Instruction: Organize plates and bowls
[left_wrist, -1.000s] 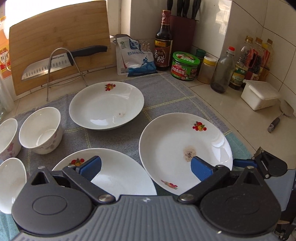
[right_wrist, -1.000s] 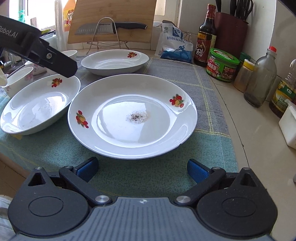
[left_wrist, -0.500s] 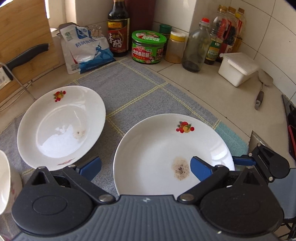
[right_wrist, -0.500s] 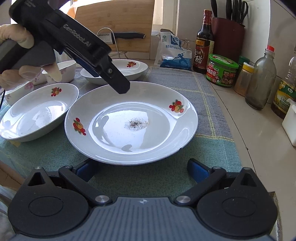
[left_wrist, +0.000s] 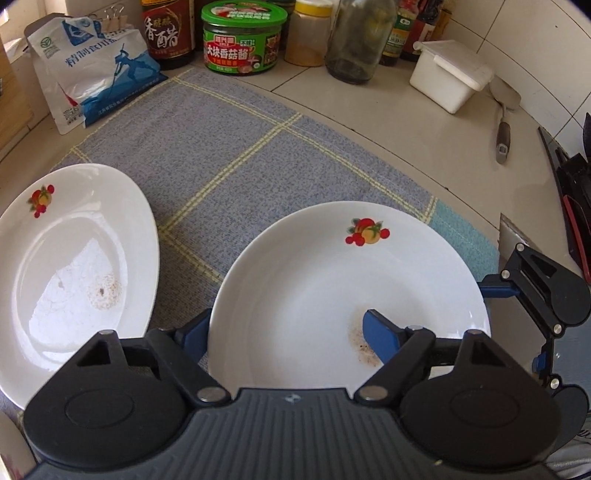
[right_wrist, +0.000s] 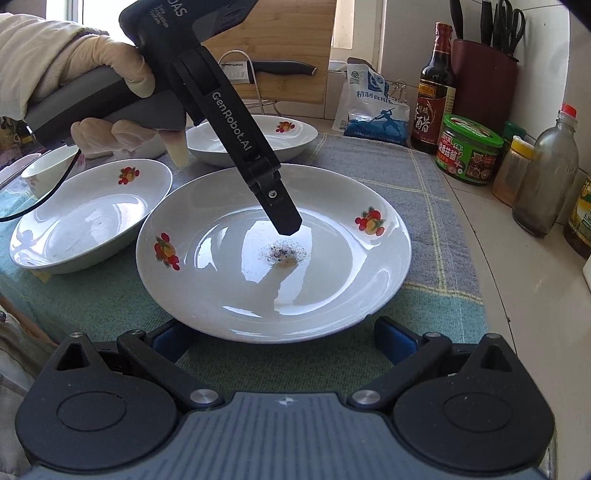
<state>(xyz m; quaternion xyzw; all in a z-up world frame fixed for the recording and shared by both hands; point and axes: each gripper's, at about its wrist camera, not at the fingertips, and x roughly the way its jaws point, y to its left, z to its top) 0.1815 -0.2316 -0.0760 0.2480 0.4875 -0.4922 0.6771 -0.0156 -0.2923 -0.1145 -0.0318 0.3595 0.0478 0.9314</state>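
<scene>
Left claw (left_wrist: 284, 330) just narrowed, yet wide astride stained plate (left_wrist: 369, 266) rim, poised to lift for stacking; right claw (right_wrist: 282, 338) wide, idle by near bench (right_wrist: 517, 314) edge.

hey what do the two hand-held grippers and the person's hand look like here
Each hand-held gripper is black with round pivot housings, silver pins and a ribbed grey body; the finger pads are blue. The left hand-held gripper carries white "GenRobot.AI" lettering, a grey handle and a thin black cable. The left hand wears a cream glove and pale sleeve.
</scene>
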